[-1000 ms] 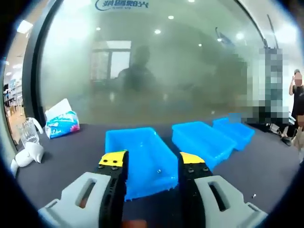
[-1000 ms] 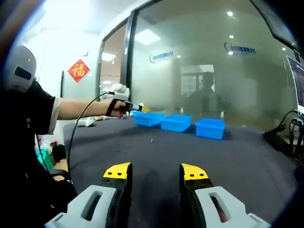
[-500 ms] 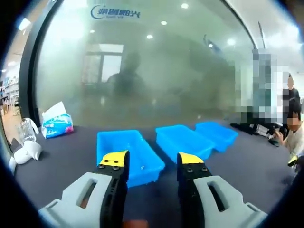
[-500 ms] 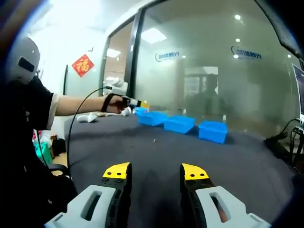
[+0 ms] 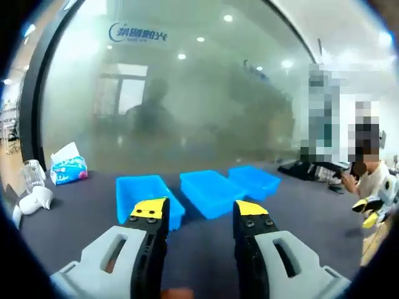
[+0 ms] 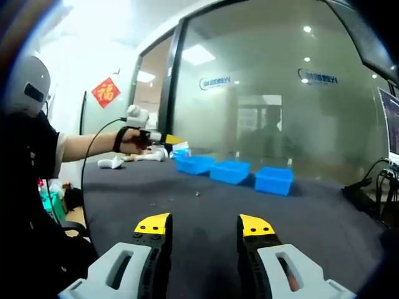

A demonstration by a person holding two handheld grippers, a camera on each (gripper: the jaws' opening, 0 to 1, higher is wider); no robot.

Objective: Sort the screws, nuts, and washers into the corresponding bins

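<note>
Hovering above the dark surface (image 5: 75, 218), the left claw (image 5: 198, 212) stands with its jaws wide apart and nothing between them. Beyond its tips three blue bins sit in a row against a frosted glass wall (image 5: 187, 112): the left bin (image 5: 144, 192), the middle bin (image 5: 211, 192) and the right bin (image 5: 254, 179). A tissue pack (image 5: 67, 168) lies far left. In the right gripper view the right claw (image 6: 204, 225) is likewise wide and empty, low over the surface. Small loose hardware (image 6: 198, 194) lies scattered on the cloth, well short of the bins. At far left there, the person's hand (image 6: 132, 140) holds the other gripper out.
</note>
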